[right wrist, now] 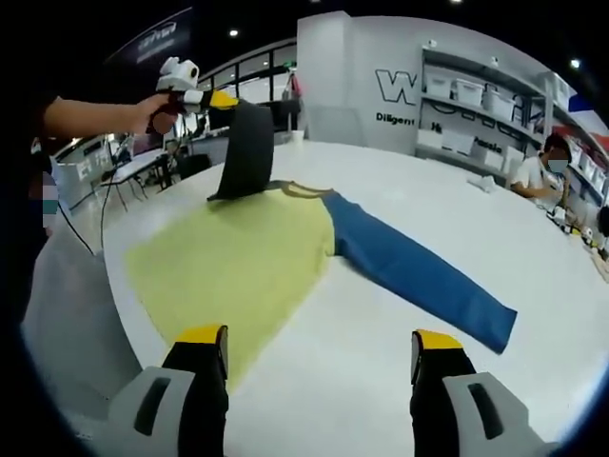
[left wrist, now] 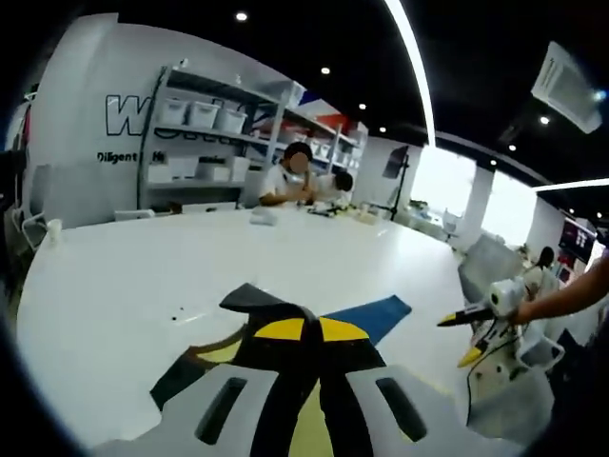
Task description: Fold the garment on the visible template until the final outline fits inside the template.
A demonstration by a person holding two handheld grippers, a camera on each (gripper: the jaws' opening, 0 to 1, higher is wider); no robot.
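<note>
Lying spread on the white table [right wrist: 533, 286], the garment [right wrist: 247, 262], with yellow body and blue sleeve [right wrist: 419, 271], looks light and limp, best pinched at edges. Left gripper [right wrist: 226, 98] is clamped on the lifted dark sleeve [right wrist: 245, 152]; right gripper [right wrist: 319, 367] stands apart. Wall lettering is partly legible: "W", "Diligent".

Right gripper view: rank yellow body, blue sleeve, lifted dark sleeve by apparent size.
1. yellow body, largest
2. blue sleeve
3. dark sleeve, smallest, held up by the left gripper; it's farther away, so true size is unsure.
</note>
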